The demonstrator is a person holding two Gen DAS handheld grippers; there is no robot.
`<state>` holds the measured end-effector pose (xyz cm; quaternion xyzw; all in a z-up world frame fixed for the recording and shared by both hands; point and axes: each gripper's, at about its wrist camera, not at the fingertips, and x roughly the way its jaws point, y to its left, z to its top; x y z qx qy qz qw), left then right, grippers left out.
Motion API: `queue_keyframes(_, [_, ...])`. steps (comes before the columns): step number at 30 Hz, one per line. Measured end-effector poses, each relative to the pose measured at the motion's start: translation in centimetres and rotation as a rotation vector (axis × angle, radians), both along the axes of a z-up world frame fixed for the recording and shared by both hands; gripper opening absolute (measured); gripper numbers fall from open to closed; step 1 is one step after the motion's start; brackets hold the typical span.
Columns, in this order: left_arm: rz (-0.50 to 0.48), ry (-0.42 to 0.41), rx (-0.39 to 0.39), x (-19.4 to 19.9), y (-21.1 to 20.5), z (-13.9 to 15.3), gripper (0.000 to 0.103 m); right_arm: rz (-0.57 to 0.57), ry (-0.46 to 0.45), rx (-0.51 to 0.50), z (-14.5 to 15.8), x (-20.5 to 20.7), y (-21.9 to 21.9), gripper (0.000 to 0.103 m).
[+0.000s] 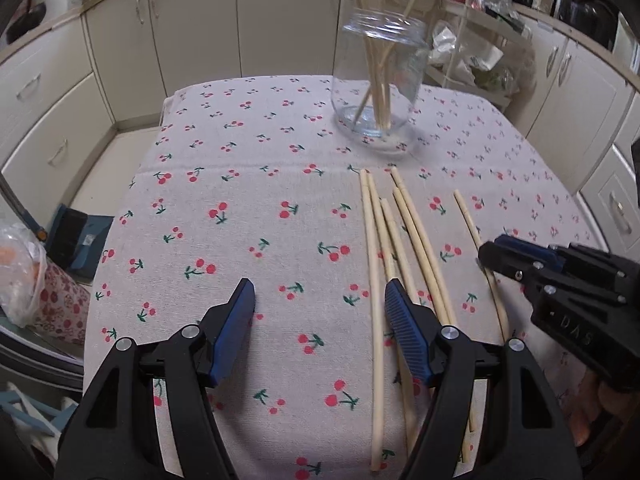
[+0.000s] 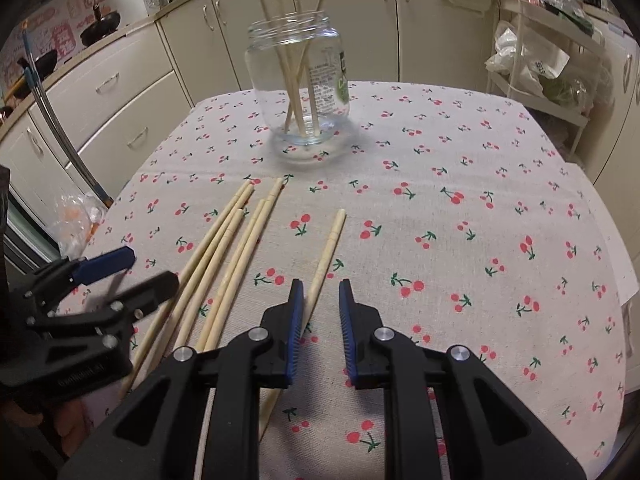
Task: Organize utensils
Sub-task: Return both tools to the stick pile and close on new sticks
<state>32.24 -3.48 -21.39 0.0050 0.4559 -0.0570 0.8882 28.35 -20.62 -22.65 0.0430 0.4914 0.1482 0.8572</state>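
Note:
Several wooden chopsticks (image 1: 404, 240) lie loose on the cherry-print tablecloth (image 1: 240, 208), with one single chopstick (image 1: 476, 240) apart to their right. A glass jar (image 1: 378, 80) at the far side holds several chopsticks upright. My left gripper (image 1: 320, 304) is open and empty, low over the cloth, just left of the bundle. My right gripper (image 2: 321, 300) is open, its fingers either side of the single chopstick (image 2: 326, 256), not closed on it. The jar (image 2: 300, 84) and bundle (image 2: 228, 248) also show in the right wrist view. The left gripper (image 2: 120, 276) shows at left there; the right gripper (image 1: 496, 252) shows at right in the left wrist view.
Cream kitchen cabinets (image 1: 280, 20) run behind and beside the table. A wire rack with bags (image 2: 540, 60) stands at the far right. A plastic bag (image 1: 20, 280) and a blue box (image 1: 76, 236) lie off the table's left edge.

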Motion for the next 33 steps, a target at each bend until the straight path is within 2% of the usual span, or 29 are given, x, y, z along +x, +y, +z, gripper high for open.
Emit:
queue_keyframes(7, [0.018,0.01,0.061,1.4,-1.3,-0.3,0.064,-0.016,0.015,0.052,-0.1,-0.1,-1.0,0.019])
queue_keyframes(17, [0.015,0.001,0.137,7.0,-3.5,-0.3,0.064,-0.039,0.02,0.085,-0.2,0.1,-1.8,0.019])
queue_keyframes(18, [0.018,-0.001,0.126,7.4,-3.3,-0.3,0.061,-0.042,0.021,0.087,-0.2,0.2,-1.9,0.019])
queue_keyframes(20, [0.032,-0.006,0.096,7.8,-2.8,-0.2,0.044,-0.047,0.022,0.09,-0.2,0.4,-2.0,0.019])
queue_keyframes(21, [0.046,-0.007,0.085,7.8,-2.4,-0.2,0.031,-0.048,0.023,0.088,-0.2,0.6,-2.0,0.019])
queue_keyframes(22, [0.055,-0.008,0.08,7.7,-2.2,-0.2,0.025,-0.047,0.023,0.087,-0.2,0.7,-1.9,0.019])
queue_keyframes(27, [0.058,0.005,0.063,7.0,-1.2,-0.3,0.023,-0.024,0.021,0.056,-0.3,1.4,-1.0,0.022])
queue_keyframes(33, [0.05,0.037,0.039,7.7,-1.2,-0.2,0.028,-0.006,0.014,0.018,-0.3,2.2,-0.5,0.023])
